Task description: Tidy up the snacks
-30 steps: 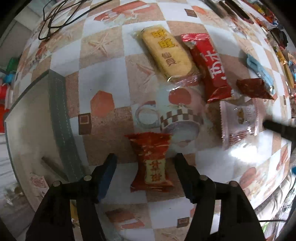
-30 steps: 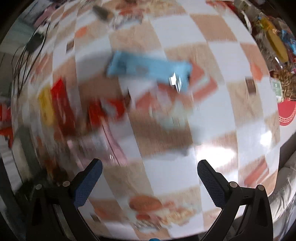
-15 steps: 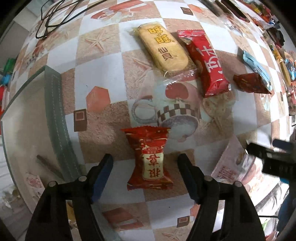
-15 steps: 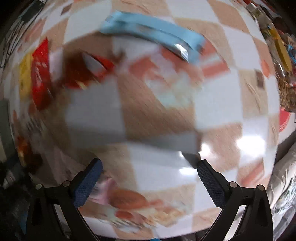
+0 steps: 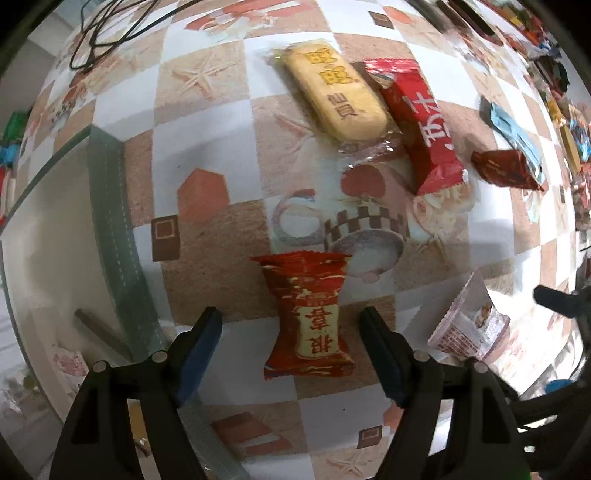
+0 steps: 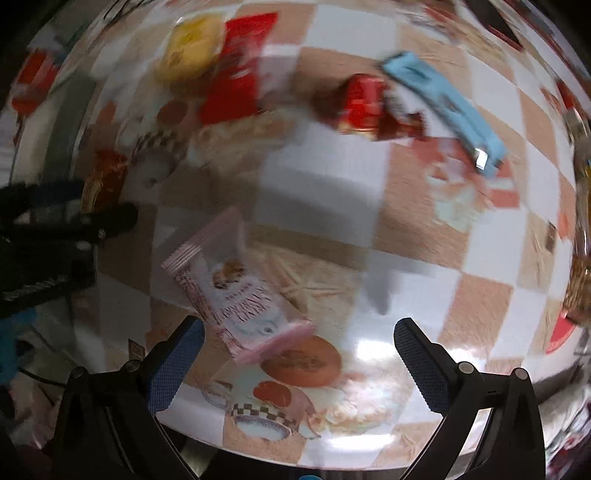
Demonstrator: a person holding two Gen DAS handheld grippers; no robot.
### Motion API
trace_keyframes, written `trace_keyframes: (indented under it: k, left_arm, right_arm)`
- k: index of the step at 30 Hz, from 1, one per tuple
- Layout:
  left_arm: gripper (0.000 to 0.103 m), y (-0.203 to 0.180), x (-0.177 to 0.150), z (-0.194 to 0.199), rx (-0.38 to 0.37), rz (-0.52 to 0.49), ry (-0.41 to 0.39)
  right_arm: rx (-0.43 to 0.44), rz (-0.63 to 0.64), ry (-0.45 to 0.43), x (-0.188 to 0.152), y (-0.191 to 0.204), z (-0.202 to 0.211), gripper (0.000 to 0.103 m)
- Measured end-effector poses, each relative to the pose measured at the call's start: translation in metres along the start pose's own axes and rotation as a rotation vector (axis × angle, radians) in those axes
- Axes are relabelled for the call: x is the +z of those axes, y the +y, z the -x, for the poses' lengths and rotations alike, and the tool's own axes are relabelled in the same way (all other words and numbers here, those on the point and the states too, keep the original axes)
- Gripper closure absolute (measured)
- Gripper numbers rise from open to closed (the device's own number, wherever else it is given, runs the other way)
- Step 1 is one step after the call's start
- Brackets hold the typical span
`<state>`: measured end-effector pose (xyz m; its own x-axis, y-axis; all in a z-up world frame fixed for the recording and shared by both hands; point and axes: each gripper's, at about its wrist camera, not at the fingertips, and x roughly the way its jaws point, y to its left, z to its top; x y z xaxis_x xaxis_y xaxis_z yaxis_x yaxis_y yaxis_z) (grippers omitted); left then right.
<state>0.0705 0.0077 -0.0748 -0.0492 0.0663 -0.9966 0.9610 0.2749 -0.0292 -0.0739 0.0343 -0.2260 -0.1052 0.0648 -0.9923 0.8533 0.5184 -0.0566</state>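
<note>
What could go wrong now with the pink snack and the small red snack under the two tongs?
1. The pink packet lies near the table edge; a push from the open right tongs might slide it off.
2. The left tongs are opening with the small red packet lying untouched between them. It also sits close to the glass edge.

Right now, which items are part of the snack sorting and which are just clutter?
Job:
red-gold candy pack
yellow rice cracker
long red bar
pink-white packet
small red packet
blue bar

Clutter:
black cable
</note>
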Motion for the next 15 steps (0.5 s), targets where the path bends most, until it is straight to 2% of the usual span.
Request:
trace_keyframes:
  k: [7,12,15]
  left_arm:
    - [0.023,0.013,0.002,-0.007,0.021,-0.008,0.004]
    - [0.023,0.003,0.006,-0.010,0.021,-0.011,0.001]
    - [0.023,-0.004,0.005,-0.010,0.024,-0.019,-0.003]
  right_arm:
    - [-0.023,0.000,0.027,0.029,0.021,-0.010,0.000]
    - [-0.020,-0.158,0.049,0.036,-0.010,-0.007,0.000]
    - [-0.021,-0.164,0.062,0.037,-0.022,-0.006,0.000]
